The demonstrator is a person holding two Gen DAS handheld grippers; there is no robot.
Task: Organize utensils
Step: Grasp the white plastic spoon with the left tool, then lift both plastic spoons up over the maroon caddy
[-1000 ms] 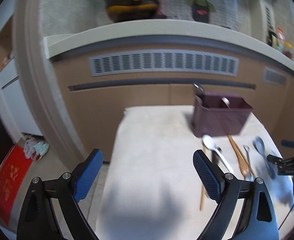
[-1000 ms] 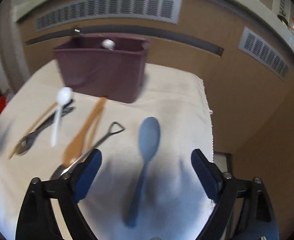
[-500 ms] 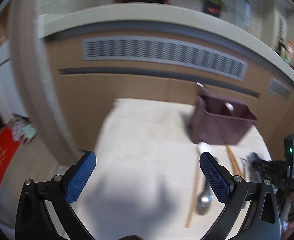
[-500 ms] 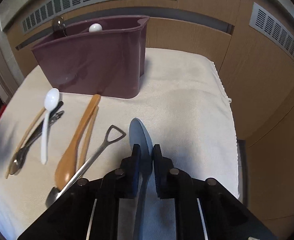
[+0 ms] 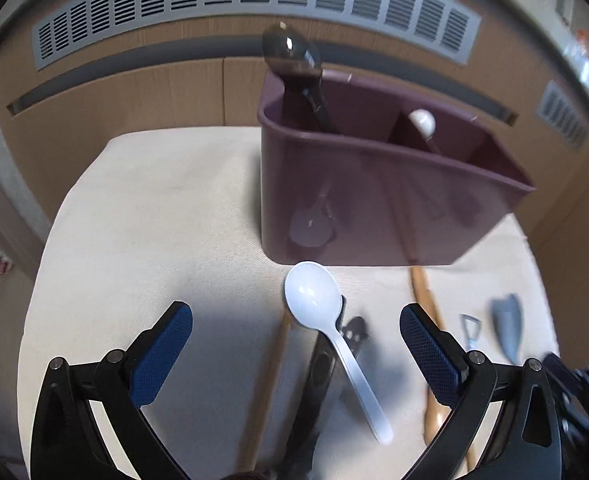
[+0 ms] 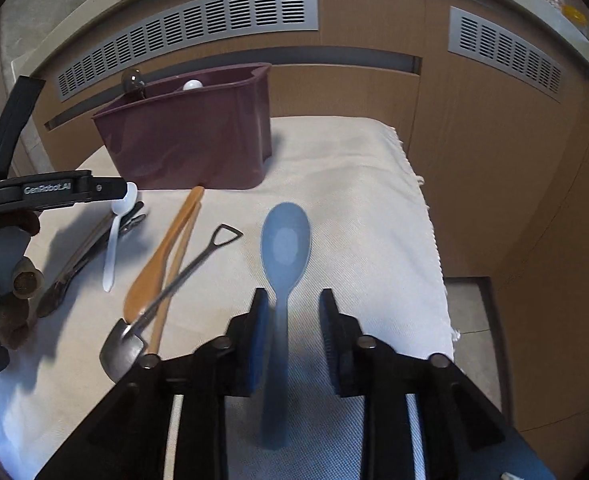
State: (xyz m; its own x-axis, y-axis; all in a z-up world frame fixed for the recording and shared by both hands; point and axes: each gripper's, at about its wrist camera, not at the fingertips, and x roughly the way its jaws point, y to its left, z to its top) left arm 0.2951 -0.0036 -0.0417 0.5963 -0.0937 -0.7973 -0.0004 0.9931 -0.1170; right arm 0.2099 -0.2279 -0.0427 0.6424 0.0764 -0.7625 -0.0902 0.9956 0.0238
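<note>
A maroon utensil holder [image 5: 374,200] [image 6: 190,140] stands at the back of the cloth-covered table, with a dark spoon [image 5: 290,56] and a white spoon [image 5: 422,122] in it. My left gripper [image 5: 294,356] is open, hovering over a white plastic spoon [image 5: 326,320] [image 6: 112,240] that lies across a black utensil [image 5: 322,364]. My right gripper [image 6: 292,336] is partly open; the blue spoon [image 6: 286,248] [image 5: 506,328] has its handle between the fingers, near the left pad, and looks blurred. I cannot tell whether it rests on the cloth.
A wooden spoon [image 6: 162,256] with chopsticks and a metal shovel-shaped spoon [image 6: 166,292] lie between the two grippers. Another wooden stick [image 5: 266,388] lies left of the black utensil. The cloth [image 6: 374,200] ends at the right edge, with a cabinet wall behind.
My left gripper has moved forward and down over the white spoon. My right gripper was shut on the blue spoon half a second ago and has now opened part way.
</note>
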